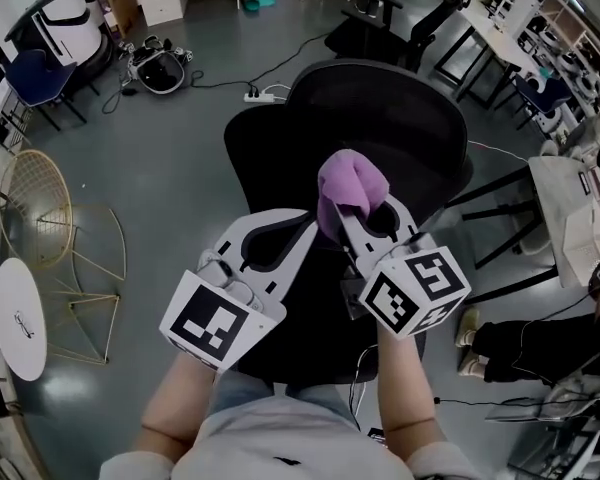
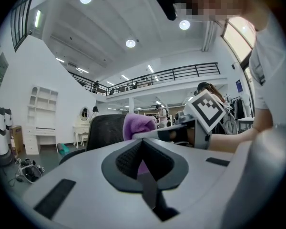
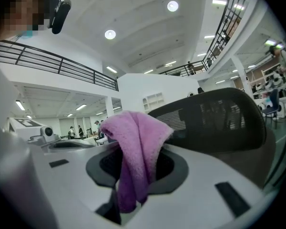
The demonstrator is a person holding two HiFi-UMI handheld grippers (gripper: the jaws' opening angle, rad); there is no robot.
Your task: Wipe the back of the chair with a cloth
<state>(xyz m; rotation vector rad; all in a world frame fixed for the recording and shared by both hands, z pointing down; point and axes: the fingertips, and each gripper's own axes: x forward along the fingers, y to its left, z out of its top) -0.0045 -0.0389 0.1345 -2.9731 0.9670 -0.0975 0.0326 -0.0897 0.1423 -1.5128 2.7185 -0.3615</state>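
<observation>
Where right gripper (image 1: pixel 368 211) pinches it, purple cloth (image 1: pixel 348 180) bunches.

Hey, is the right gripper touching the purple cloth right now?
Touching. The right gripper view shows the purple cloth clamped in the jaws of the right gripper, its top folding over them.

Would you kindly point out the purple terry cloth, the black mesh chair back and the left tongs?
purple terry cloth (image 3: pixel 136 142), right gripper view, on its draped fold.
black mesh chair back (image 1: pixel 380 118), head view, mesh centre.
left tongs (image 1: pixel 308 224), head view, between closed tips.
</observation>
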